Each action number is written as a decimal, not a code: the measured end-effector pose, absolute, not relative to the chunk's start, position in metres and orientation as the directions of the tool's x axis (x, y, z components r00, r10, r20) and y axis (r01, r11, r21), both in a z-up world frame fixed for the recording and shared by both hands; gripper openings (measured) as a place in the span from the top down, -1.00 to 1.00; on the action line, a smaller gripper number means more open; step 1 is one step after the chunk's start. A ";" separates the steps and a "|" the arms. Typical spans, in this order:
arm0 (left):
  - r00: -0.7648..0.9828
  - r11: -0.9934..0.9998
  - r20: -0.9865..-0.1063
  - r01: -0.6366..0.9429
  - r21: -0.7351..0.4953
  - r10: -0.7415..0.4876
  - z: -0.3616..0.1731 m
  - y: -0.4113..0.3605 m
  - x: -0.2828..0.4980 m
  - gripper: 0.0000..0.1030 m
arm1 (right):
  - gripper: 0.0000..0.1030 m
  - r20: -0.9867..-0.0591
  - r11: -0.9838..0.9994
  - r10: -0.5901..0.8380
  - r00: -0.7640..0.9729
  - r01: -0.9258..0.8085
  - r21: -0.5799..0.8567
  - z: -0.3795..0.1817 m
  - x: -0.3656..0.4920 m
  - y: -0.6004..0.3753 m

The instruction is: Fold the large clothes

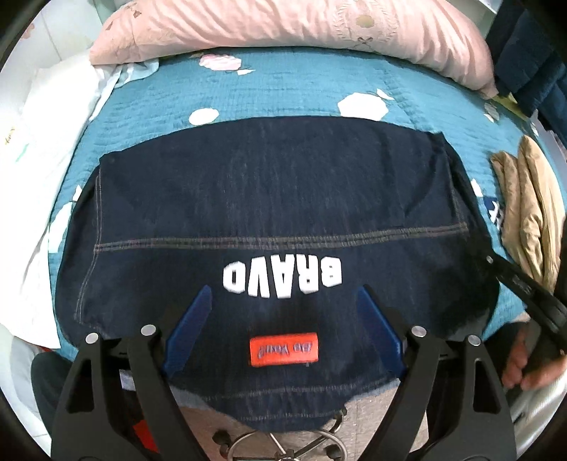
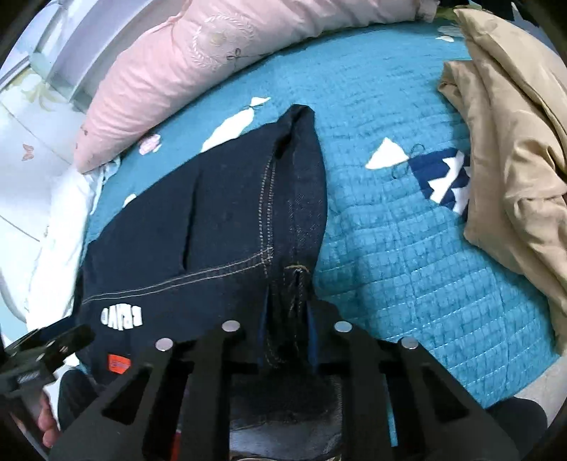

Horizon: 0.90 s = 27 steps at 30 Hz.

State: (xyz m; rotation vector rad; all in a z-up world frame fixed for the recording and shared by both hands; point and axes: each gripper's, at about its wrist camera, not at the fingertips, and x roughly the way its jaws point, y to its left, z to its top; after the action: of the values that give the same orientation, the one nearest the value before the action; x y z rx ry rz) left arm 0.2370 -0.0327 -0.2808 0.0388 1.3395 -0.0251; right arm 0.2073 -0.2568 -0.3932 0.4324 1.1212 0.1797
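A dark denim jacket (image 1: 269,198) lies back-up on the teal bed, white "BRAVO" letters (image 1: 283,278) and an orange patch (image 1: 282,349) near its close end, which hangs over the bed edge. My left gripper (image 1: 283,301) hovers above that end, open, its blue fingers (image 1: 193,326) either side of the patch and nothing between them. My right gripper (image 2: 287,315) is shut on the jacket's right side fold (image 2: 297,220), the denim bunched up between its blue pads. From the left wrist view the right gripper's black arm (image 1: 528,287) reaches the jacket's right edge.
A pink pillow (image 1: 290,28) lies along the far side of the bed. Folded tan clothing (image 2: 510,149) sits on the teal quilt (image 2: 407,248) to the right of the jacket. White bedding (image 1: 46,142) lies left. A stool base (image 1: 276,446) stands below the bed edge.
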 end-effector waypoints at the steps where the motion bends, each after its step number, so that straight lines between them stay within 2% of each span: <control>1: 0.231 0.999 -0.973 0.037 0.013 0.004 -0.282 -0.032 0.241 -0.63 | 0.71 -0.827 0.897 0.361 0.431 0.081 0.434 -0.392 0.208 -0.257; 4: 0.241 1.000 -0.971 0.017 0.013 0.008 -0.282 -0.026 0.260 -0.63 | 0.72 -0.802 0.867 0.401 0.443 0.098 0.488 -0.387 0.208 -0.260; 9: 0.241 1.000 -0.971 -0.020 -0.008 -0.003 -0.285 -0.011 0.300 -0.63 | 0.71 -0.814 0.882 0.372 0.446 0.102 0.460 -0.394 0.205 -0.259; 15: 0.230 0.995 -0.971 -0.061 -0.076 -0.060 -0.290 0.003 0.360 -0.61 | 0.57 -0.815 0.876 0.370 0.447 0.123 0.466 -0.403 0.207 -0.260; 17: 0.210 0.994 -0.975 -0.075 -0.086 -0.068 -0.298 0.005 0.379 -0.48 | 0.43 -0.823 0.877 0.367 0.434 0.134 0.461 -0.408 0.209 -0.259; 19: 0.189 0.993 -0.980 -0.086 -0.082 -0.064 -0.309 0.007 0.395 -0.47 | 0.32 -0.830 0.878 0.365 0.420 0.141 0.458 -0.411 0.212 -0.257; 21: 0.162 0.995 -0.986 -0.083 -0.059 -0.045 -0.323 0.008 0.406 -0.17 | 0.18 -0.828 0.873 0.376 0.415 0.140 0.467 -0.412 0.212 -0.255; 22: 0.133 0.996 -0.991 -0.080 -0.035 -0.024 -0.335 0.008 0.411 0.15 | 0.14 -0.829 0.874 0.375 0.415 0.140 0.466 -0.412 0.213 -0.254; 24: 0.081 0.998 -0.997 -0.066 0.005 0.010 -0.357 0.007 0.416 0.22 | 0.12 -0.835 0.884 0.361 0.416 0.132 0.448 -0.414 0.214 -0.249; 27: 0.093 0.997 -0.993 0.010 0.071 0.069 -0.360 -0.006 0.417 0.27 | 0.11 -0.832 0.886 0.358 0.424 0.126 0.446 -0.416 0.214 -0.248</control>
State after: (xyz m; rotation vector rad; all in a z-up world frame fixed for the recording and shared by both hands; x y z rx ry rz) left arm 0.4171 -0.0061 -0.3596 0.0648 1.4775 0.0441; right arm 0.2141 -0.2483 -0.4163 0.4860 1.1356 0.1524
